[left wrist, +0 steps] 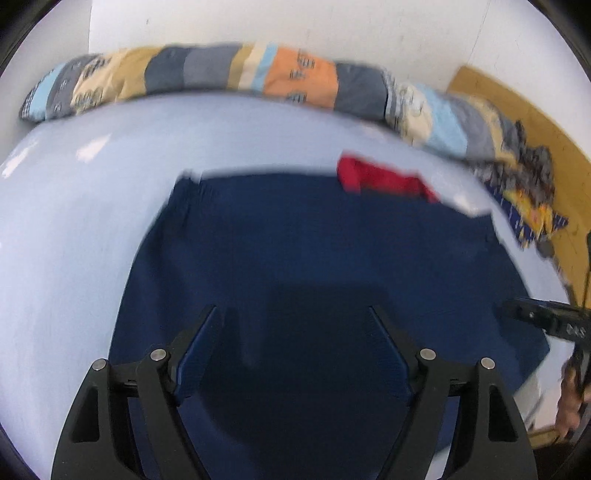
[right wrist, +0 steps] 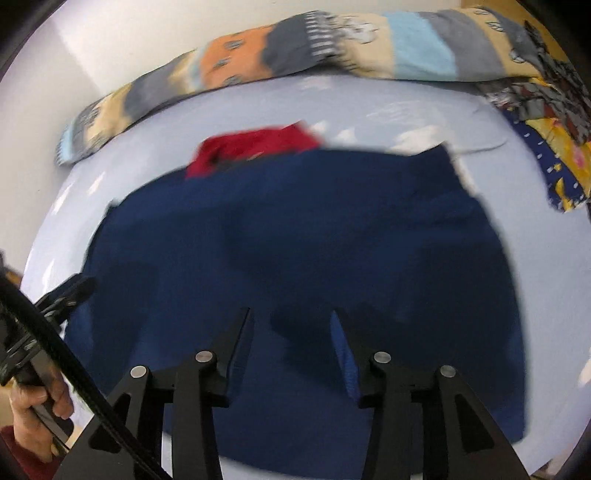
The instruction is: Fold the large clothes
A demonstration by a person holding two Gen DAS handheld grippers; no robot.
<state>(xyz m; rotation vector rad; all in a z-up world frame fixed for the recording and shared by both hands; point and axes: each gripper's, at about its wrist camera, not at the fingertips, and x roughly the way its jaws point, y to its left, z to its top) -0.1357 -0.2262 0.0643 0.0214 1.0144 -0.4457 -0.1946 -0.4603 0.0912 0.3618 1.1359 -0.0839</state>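
Note:
A large navy blue garment (left wrist: 314,251) lies spread flat on a pale blue bed sheet (left wrist: 74,206); it also shows in the right wrist view (right wrist: 295,236). A red piece of cloth (left wrist: 380,179) lies at its far edge, also in the right wrist view (right wrist: 255,147). My left gripper (left wrist: 293,314) is open above the garment's near part, holding nothing. My right gripper (right wrist: 291,317) is open above the garment's near part, holding nothing. The right gripper's tip shows at the right edge of the left wrist view (left wrist: 543,319). The left gripper shows at the left of the right wrist view (right wrist: 62,291).
A striped rolled blanket (left wrist: 229,74) lies along the bed's far side against a white wall (left wrist: 295,22). A pile of patterned yellow and blue clothes (left wrist: 528,199) lies at the far right, also in the right wrist view (right wrist: 554,122). Both views are motion-blurred.

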